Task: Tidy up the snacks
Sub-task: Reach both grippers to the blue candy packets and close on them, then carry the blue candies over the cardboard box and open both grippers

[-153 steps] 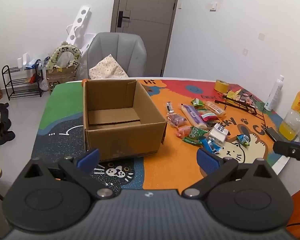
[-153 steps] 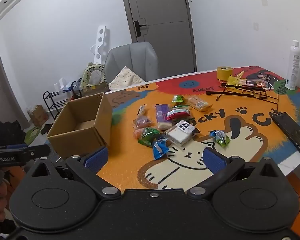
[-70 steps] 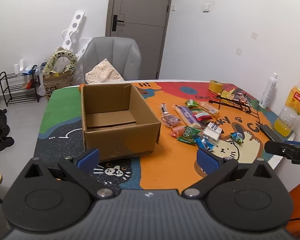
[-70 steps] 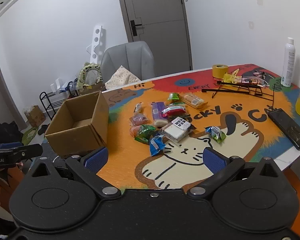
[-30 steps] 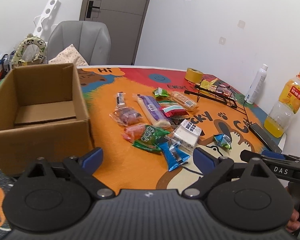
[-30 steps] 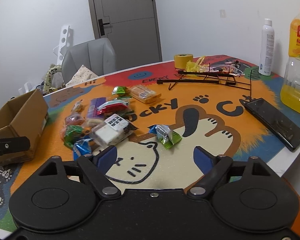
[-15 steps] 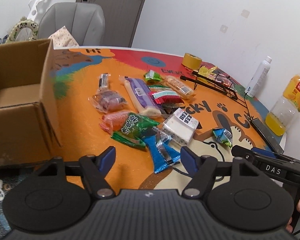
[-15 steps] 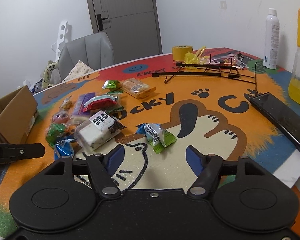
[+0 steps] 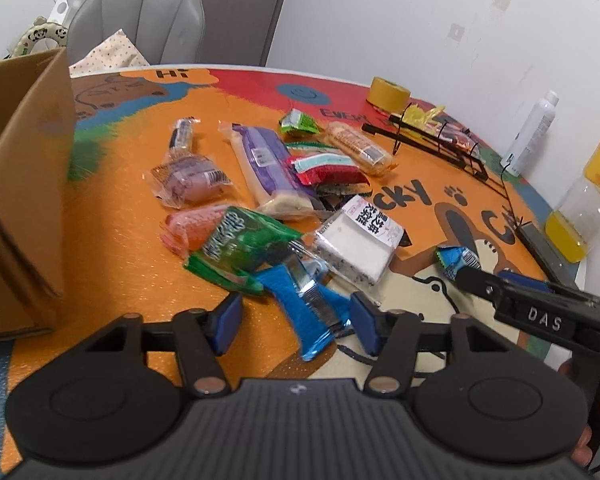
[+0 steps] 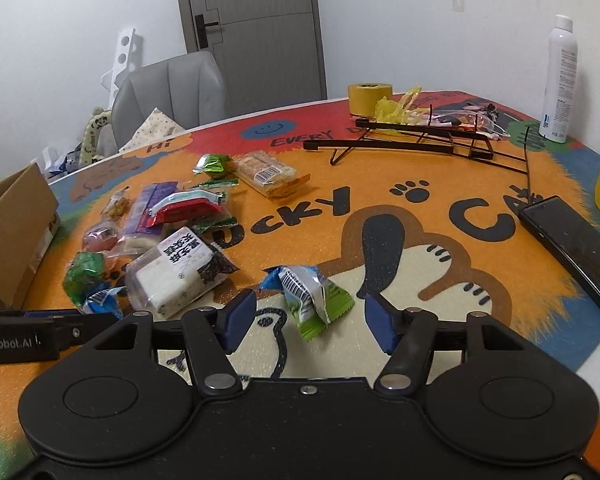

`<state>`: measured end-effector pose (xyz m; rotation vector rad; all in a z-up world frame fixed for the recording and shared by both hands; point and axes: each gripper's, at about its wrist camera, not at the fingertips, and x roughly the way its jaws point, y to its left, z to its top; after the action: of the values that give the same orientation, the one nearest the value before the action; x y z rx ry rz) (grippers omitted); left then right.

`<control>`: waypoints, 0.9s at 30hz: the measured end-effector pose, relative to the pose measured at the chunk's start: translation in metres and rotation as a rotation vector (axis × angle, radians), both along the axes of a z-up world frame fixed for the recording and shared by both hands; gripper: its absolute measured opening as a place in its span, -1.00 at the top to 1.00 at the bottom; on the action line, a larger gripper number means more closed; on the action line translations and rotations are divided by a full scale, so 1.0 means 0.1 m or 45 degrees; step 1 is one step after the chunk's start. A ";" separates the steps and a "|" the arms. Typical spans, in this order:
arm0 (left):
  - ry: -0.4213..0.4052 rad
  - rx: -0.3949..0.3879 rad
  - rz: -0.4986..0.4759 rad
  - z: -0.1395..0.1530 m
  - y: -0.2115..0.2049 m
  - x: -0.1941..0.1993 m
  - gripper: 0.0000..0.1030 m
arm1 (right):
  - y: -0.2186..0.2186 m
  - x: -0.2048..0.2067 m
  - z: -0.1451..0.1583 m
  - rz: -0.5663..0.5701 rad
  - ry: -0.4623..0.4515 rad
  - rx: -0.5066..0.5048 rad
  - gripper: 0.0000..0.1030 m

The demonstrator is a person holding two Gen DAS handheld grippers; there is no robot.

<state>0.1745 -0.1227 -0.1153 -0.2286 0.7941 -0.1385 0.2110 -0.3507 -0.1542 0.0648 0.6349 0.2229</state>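
Several wrapped snacks lie in a loose pile on the colourful cat mat (image 9: 112,240). My left gripper (image 9: 296,322) is open with its blue pads on either side of a blue packet (image 9: 306,308), low over the mat. Beyond it lie a green packet (image 9: 240,244) and a white cake bar (image 9: 360,240). My right gripper (image 10: 312,318) is open around a small green-and-blue packet (image 10: 308,294), which also shows in the left wrist view (image 9: 456,258). The open cardboard box (image 9: 20,184) stands to the left.
A black wire rack (image 10: 420,136), a yellow tape roll (image 10: 369,98), a white spray bottle (image 10: 560,80), a juice bottle (image 9: 584,208) and a black phone (image 10: 572,240) sit on the right side. A grey chair (image 9: 140,20) stands behind the table.
Both grippers have moved forward and down to the snacks and their jaws have narrowed. The left now straddles the blue packet, the right the green-and-blue one.
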 end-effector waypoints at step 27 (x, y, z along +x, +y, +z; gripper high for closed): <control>-0.131 -0.020 0.002 0.22 0.07 -0.27 0.58 | 0.18 -0.16 0.21 0.120 -0.014 0.070 0.65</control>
<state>0.1473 -0.1157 -0.0938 -0.2351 0.6905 -0.1543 0.1948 -0.3328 -0.1336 0.0867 0.6212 0.3314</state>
